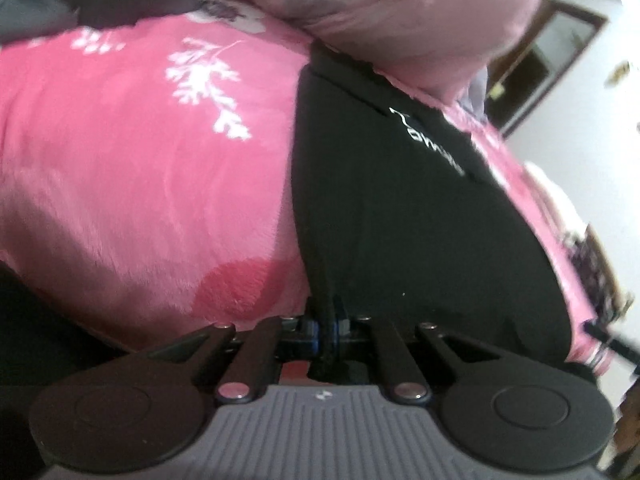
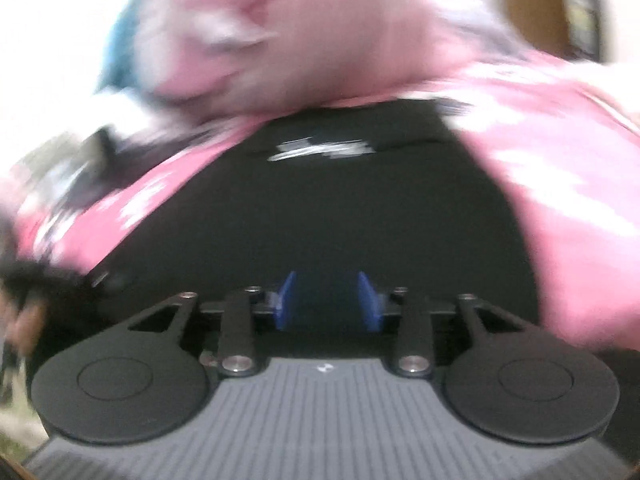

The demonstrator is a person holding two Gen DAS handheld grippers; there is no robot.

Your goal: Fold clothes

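black fabric is pinched right between the blue pads of the left tool (image 1: 325, 326), which are closed down tight on an edge or corner of the black garment (image 1: 400, 220). my guess is it's gripped there so that edge can be lifted or pulled across for a fold, though one moment doesn't settle which fold. the right tool (image 2: 328, 300) is different: its blue pads stand well apart with nothing between them, hanging just over the near part of the same garment, maybe lined up to take another edge.

going outward from the tools, the garment lies spread ahead of both, mostly flat, with its far end up against a pale pink bundle (image 1: 420, 12). it's plain black with a small white printed logo (image 1: 430, 140) near that far end; i can't read it. under it is a pink fleece blanket (image 1: 140, 160) with white leaf prints, looks like a bed. the right view is really smeared, so finer creases are anyone's guess.
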